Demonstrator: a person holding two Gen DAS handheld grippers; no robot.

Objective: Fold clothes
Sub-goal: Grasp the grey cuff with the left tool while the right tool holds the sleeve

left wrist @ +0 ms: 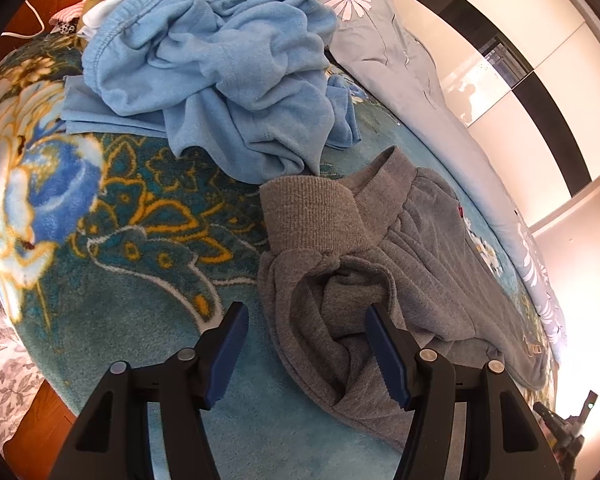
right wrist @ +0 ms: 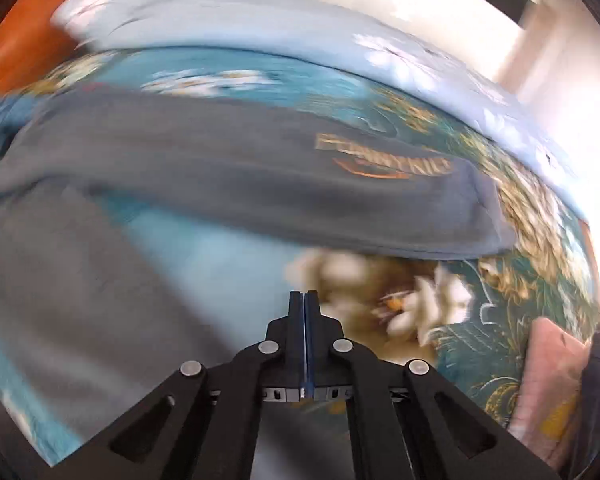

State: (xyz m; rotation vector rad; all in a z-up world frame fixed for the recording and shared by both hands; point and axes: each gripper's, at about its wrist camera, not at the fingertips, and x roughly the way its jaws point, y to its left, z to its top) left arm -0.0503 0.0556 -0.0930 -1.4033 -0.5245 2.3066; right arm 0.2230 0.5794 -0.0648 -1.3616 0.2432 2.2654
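Note:
A grey sweatshirt [left wrist: 384, 264] lies on a teal floral blanket [left wrist: 132, 216], its ribbed hem folded over at the near end. My left gripper [left wrist: 306, 320] is open just above the bunched grey cloth, with the right finger against a fold. In the blurred right wrist view the same grey sweatshirt [right wrist: 228, 176] stretches across the blanket [right wrist: 512, 340], showing an orange logo. My right gripper [right wrist: 305, 300] is shut and empty, above the blanket in front of the sweatshirt.
A crumpled light blue garment [left wrist: 228, 76] lies beyond the grey one, with more clothes piled behind it. A grey flowered quilt [left wrist: 400, 56] runs along the right side. A pink item [right wrist: 548, 380] sits at the right edge. Wooden floor [left wrist: 40, 412] shows at lower left.

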